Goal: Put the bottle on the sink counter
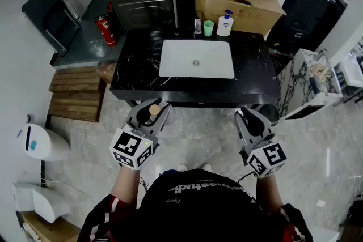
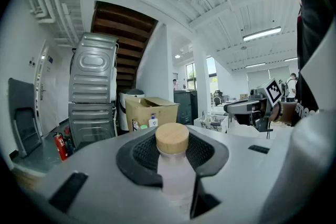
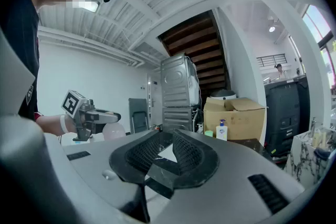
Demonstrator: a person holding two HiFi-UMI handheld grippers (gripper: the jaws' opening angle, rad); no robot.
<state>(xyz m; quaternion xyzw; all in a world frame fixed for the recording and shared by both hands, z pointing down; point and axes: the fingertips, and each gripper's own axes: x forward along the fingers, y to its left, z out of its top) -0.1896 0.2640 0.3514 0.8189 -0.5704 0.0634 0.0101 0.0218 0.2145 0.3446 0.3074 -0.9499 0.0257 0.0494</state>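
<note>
Holding both forearms stretched forward, side by side and apart, over the tiled floor [image 1: 198, 141] just short of the sink counter [image 1: 136, 73]. Gripping the bottle [image 2: 173, 170] in the left gripper [image 1: 150, 115], pads pressing on its pale body, wooden cap [image 2: 172, 138] poking out beyond them. Carrying the right gripper [image 1: 253, 122] with jaws only narrowly apart, nothing between them. Pointing both grippers toward the counter, tilted upward.

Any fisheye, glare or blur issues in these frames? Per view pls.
Head view: sharp, mild distortion, glare streaks on the glossy floor. Left gripper view: strong fisheye, dark corners, bottle in focus, ceiling light blown out. Right gripper view: same fisheye, window overexposed.
</note>
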